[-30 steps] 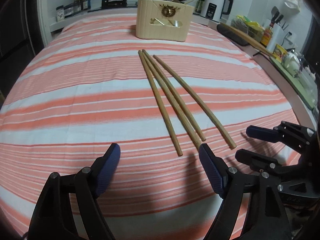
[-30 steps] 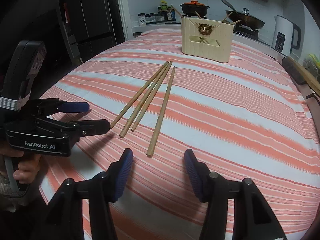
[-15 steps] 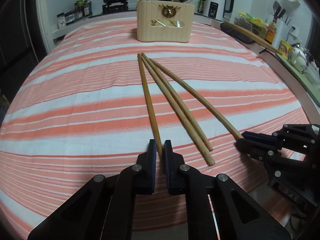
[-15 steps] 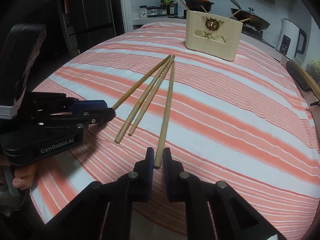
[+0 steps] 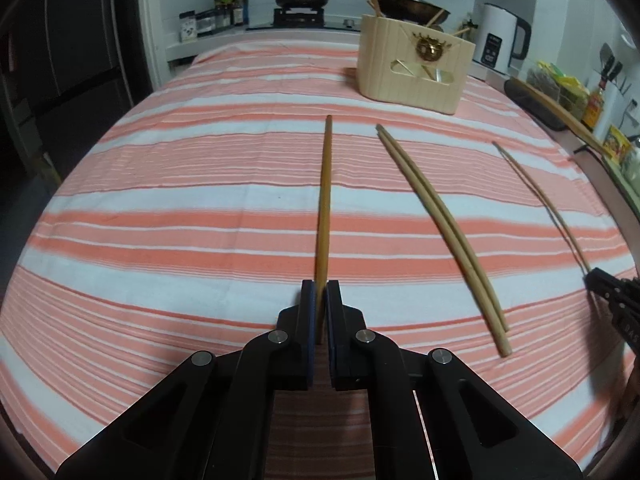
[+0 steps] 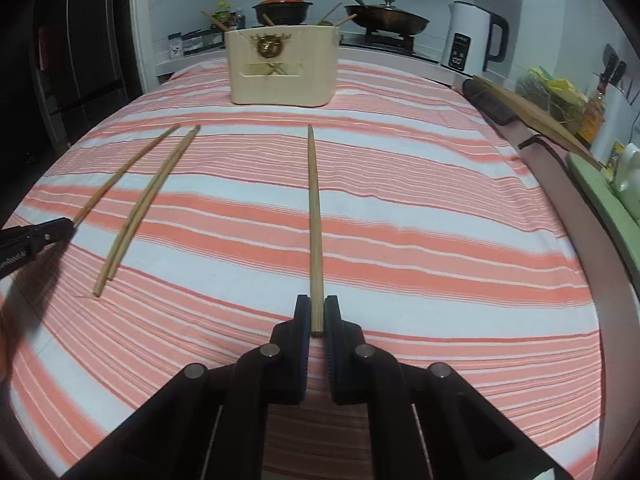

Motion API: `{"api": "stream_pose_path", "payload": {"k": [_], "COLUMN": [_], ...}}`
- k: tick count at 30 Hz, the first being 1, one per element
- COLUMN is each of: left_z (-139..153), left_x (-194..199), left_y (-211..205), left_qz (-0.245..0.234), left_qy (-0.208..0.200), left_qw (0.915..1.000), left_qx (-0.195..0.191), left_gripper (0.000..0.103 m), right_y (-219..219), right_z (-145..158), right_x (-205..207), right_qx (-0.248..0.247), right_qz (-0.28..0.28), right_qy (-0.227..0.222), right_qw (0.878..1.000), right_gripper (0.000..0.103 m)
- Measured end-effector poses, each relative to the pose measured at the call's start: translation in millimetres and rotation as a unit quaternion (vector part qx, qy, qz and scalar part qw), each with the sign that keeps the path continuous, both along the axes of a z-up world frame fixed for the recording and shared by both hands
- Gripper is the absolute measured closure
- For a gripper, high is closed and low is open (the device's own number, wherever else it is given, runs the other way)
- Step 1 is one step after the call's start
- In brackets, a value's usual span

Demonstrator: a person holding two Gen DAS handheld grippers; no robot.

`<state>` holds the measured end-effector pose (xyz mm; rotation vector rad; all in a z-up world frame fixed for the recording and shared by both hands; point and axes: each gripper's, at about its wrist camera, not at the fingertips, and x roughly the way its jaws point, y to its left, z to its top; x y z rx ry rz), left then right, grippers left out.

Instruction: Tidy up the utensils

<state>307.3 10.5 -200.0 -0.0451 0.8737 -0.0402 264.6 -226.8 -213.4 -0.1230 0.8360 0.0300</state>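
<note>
My left gripper (image 5: 319,303) is shut on the thick end of a wooden chopstick (image 5: 325,196) that points away over the striped cloth. My right gripper (image 6: 317,317) is shut on another wooden chopstick (image 6: 314,216), also held by its thick end. Two more chopsticks (image 5: 440,224) lie side by side on the cloth between the two held ones; in the right wrist view this pair (image 6: 144,208) lies to the left. A cream wooden utensil holder (image 5: 412,68) with chopsticks inside stands at the far side of the table, also the holder (image 6: 282,70) seen straight ahead of the right gripper.
An orange and white striped cloth (image 5: 180,208) covers the table. Behind it a stove carries a red-lidded pot (image 6: 282,8) and a wok (image 6: 386,18). A white kettle (image 6: 472,42) stands at the right. A dark board with a wooden paddle (image 6: 532,116) lies along the right edge.
Both grippers went from open to shut, each on one chopstick. The two held chopsticks have since been drawn apart from the pair left on the cloth.
</note>
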Motion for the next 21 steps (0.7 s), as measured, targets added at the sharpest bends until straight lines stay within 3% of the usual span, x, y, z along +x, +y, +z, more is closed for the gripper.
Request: {"api": "stream_pose_path", "payload": {"k": [5, 7, 8, 9, 11, 13, 15, 21], "left_z": [-3.7, -3.9, -3.9, -3.8, -4.3, -6.9, -7.7, -9.9], "left_x": [15.7, 18.2, 18.2, 17.9, 15.7, 12.6, 9.4, 6.5], "left_y": [11.6, 15.4, 16.3, 16.6, 15.6, 10.9, 7.4, 15.4], "left_qz": [-0.003, -0.01, -0.015, -0.019, -0.029, -0.041, -0.046, -0.029], "left_qy": [0.012, 0.015, 0.015, 0.015, 0.014, 0.015, 0.013, 0.019], "left_qw": [0.9999, 0.9997, 0.9996, 0.9996, 0.9994, 0.9989, 0.9983, 0.9988], "left_qx": [-0.008, -0.015, -0.018, -0.018, -0.008, 0.014, 0.034, 0.035], "left_gripper": [0.098, 0.092, 0.08, 0.065, 0.046, 0.042, 0.036, 0.021], "right_y": [-9.3, -10.6, -11.0, -12.0, -13.3, -14.6, -16.6, -23.6], "right_z": [-1.4, -1.3, -1.5, -1.4, -1.4, -1.9, -2.3, -3.5], "right_x": [6.4, 6.6, 6.9, 6.1, 5.7, 6.0, 5.9, 3.3], "right_qx": [-0.001, 0.007, 0.01, 0.014, 0.021, 0.027, 0.033, 0.046], "right_qz": [-0.004, 0.001, 0.003, 0.005, 0.007, 0.01, 0.013, 0.029], "right_qy": [0.0, 0.0, 0.0, 0.0, 0.001, 0.003, 0.005, 0.007], "right_qw": [1.0, 1.0, 1.0, 1.0, 1.0, 1.0, 0.999, 0.999], "right_gripper": [0.096, 0.095, 0.094, 0.089, 0.075, 0.067, 0.067, 0.067]}}
